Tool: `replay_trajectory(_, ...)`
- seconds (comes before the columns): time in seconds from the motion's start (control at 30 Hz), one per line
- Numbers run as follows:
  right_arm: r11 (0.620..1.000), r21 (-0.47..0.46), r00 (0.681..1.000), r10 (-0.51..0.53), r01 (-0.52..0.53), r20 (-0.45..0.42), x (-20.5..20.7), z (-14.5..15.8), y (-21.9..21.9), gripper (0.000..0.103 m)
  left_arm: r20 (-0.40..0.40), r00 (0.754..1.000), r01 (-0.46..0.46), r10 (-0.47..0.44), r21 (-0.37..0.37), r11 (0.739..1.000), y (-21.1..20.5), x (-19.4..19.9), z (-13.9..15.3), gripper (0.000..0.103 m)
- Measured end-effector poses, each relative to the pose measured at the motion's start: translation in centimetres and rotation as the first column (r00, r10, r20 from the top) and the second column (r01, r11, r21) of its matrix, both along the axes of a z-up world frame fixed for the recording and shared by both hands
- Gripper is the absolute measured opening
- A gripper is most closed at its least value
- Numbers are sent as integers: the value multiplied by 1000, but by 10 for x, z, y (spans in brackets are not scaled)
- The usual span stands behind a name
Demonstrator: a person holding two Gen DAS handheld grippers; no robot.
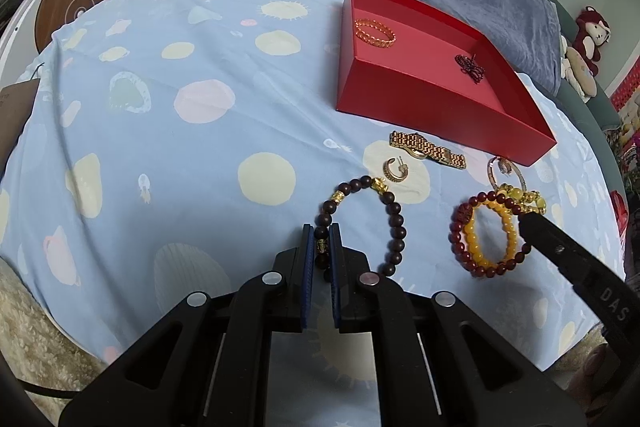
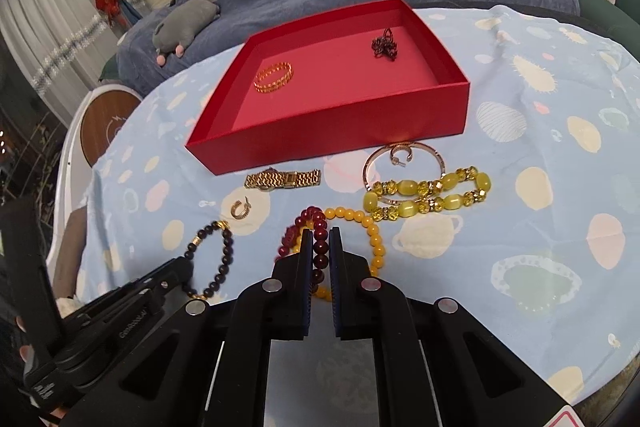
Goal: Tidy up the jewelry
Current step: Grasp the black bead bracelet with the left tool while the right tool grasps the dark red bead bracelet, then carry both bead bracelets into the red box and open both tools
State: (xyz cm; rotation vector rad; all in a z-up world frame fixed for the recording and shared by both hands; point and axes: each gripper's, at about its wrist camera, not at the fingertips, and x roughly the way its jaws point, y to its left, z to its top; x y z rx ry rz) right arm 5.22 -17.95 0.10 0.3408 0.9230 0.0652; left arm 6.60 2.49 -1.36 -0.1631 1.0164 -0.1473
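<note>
My left gripper [image 1: 322, 233] is shut on the dark brown bead bracelet [image 1: 394, 215], which lies on the blue cloth. In the right wrist view my right gripper [image 2: 321, 235] is shut on the dark red bead bracelet [image 2: 316, 223], with the amber bead bracelet [image 2: 374, 233] looped under it. The same two bracelets [image 1: 486, 233] appear in the left wrist view beside the right gripper's black finger [image 1: 532, 223]. A red box [image 2: 332, 143] holds a gold band [image 2: 274, 77] and a dark red ornament [image 2: 385, 43].
Between the box and the grippers lie a gold watch [image 2: 284, 179], a gold hoop earring [image 2: 240, 207], a rose-gold bangle [image 2: 404, 157] with a small earring inside it, and a yellow-green bead bracelet [image 2: 428, 193]. A blue blanket and plush toys [image 2: 186, 23] lie behind.
</note>
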Motion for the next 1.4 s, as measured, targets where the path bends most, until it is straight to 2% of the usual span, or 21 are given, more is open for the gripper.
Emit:
replay_trajectory(0.33, 999, 9, 997, -41, 40, 64, -26, 33, -21, 7, 42, 999, 12, -11, -24, 1000, -1, -11, 25, 7)
replay_trajectory(0.9, 995, 33, 991, -96, 94, 90, -60, 46, -52, 7, 81, 995, 54, -50, -45, 998, -8, -29, 63, 7)
replay_trajectory(1.17, 996, 29, 987, -84, 80, 140, -34, 67, -58, 7, 116, 990, 92, -83, -66, 994, -23, -9, 88, 7)
replay_trajectory(1.4, 998, 42, 977, -63, 55, 205, 22, 92, -61, 7, 173, 979, 127, -108, -98, 987, -46, 46, 118, 7)
